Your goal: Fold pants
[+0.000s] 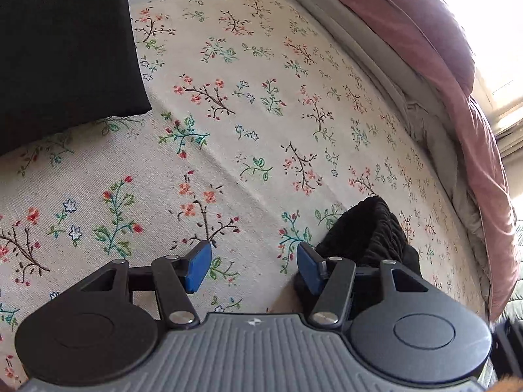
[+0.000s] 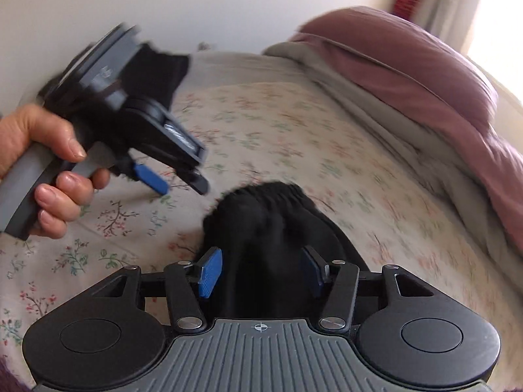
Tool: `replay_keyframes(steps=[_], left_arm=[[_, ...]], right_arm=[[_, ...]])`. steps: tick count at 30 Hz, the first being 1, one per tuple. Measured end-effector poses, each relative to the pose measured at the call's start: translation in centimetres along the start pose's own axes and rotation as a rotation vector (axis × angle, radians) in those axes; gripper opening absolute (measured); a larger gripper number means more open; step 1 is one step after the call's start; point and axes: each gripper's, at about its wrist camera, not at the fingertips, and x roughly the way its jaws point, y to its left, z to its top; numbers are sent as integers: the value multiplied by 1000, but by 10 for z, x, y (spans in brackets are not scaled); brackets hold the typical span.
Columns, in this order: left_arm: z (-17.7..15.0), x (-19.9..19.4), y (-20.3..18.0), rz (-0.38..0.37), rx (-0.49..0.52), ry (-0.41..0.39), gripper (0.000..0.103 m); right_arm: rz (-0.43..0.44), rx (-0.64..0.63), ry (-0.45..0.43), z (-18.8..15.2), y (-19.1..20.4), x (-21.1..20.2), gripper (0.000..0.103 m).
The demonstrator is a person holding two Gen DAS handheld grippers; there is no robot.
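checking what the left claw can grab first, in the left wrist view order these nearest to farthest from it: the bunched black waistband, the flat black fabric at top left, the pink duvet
1. Bunched black waistband: right beside the left claw, against its right-hand finger.
2. Flat black fabric: upper left, across the floral cloth.
3. Pink duvet: far right edge, beyond the cloth.

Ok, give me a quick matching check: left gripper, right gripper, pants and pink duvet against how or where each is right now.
Things:
1. left gripper
2. right gripper
3. pants
4. pink duvet

States or places:
A. heaped alongside the floral cloth
B. black, bunched up on the floral cloth
C. fingers apart, only floral cloth between them
D. fingers apart, astride the pants

Pairs: 1-C; 2-D; 3-B; 4-A
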Motion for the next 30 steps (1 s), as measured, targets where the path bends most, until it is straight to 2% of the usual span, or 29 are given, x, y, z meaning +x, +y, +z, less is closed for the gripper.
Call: replay_keyframes(steps=[3, 6, 8, 10, 11, 12, 13, 15, 18, 20, 21, 24, 27, 29, 30], left_arm=[[4, 1, 5, -13, -6, 27, 73], [8, 1, 7, -14, -2, 38, 73], [9, 0, 9, -16, -4, 38, 73], [11, 0, 11, -26, -12, 41, 73], [12, 0, 12, -33, -19, 42, 73], [12, 0, 13, -39, -23, 43, 73], [12, 1, 13, -45, -21, 45, 73], [11, 2, 11, -54, 1, 47, 73], [8, 4, 3, -90, 43, 47, 73], [5, 5, -6, -123, 78, 47, 73], [4, 6, -11, -141, 101, 43, 73], [-5, 6, -34, -176, 209, 10, 73], [-16, 15, -54, -191, 318, -3, 73], [-21, 22, -62, -202, 345, 5, 74], [-23, 25, -66, -183, 352, -4, 76]], right_arm=[[-31, -161, 72, 28, 21, 31, 53], [-37, -346, 191, 39, 45, 63, 55], [-124, -546, 252, 33, 63, 81, 55], [-171, -689, 266, 27, 74, 92, 50], [-152, -689, 278, 29, 74, 93, 41], [-135, -647, 286, 33, 70, 94, 23], [-135, -594, 274, 38, 64, 92, 19], [-140, -424, 194, 52, 38, 76, 17], [-121, 20, 30, 63, -36, 42, 16], [-33, 306, -58, 52, -85, 24, 16], [-1, 378, -79, 45, -99, 20, 16], [16, 410, -56, 36, -106, 21, 16], [36, 414, -58, 42, -101, 22, 16], [52, 443, -70, 44, -104, 23, 16], [52, 452, -76, 42, -104, 21, 17]])
